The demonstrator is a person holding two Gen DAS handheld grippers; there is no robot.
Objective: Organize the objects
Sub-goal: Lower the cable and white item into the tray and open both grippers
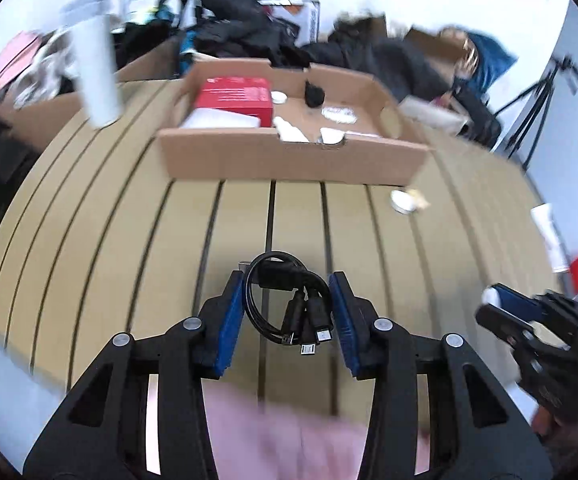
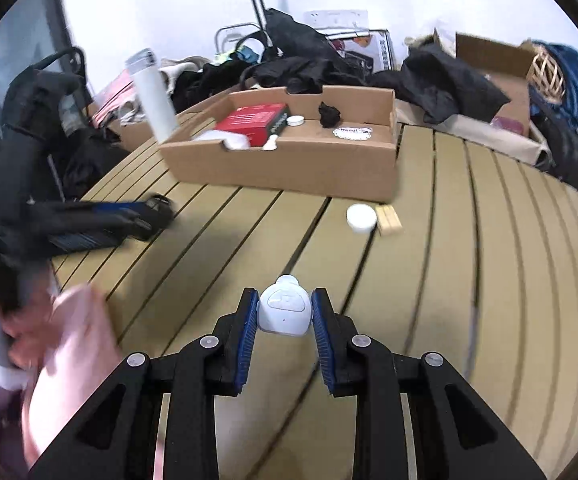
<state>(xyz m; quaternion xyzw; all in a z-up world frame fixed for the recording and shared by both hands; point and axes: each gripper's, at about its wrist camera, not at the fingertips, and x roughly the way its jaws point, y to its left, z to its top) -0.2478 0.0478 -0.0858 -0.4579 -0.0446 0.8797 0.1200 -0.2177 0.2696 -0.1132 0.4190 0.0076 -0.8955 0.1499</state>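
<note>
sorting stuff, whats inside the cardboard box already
Inside the cardboard box: a red box, a small white round tub, a black lump, a white scalloped label and white items at front. Its near wall hides the floor nearest the camera.

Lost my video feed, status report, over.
Left gripper shut on coiled black cable. Right gripper shut on small white device. Cardboard box ahead; white jar and wooden block before it.

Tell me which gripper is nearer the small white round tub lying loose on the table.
Right, though not by much. The white tub lies ahead of the right gripper, slightly to its right. The left gripper sits farther off; the tub is well ahead and to its right.
</note>
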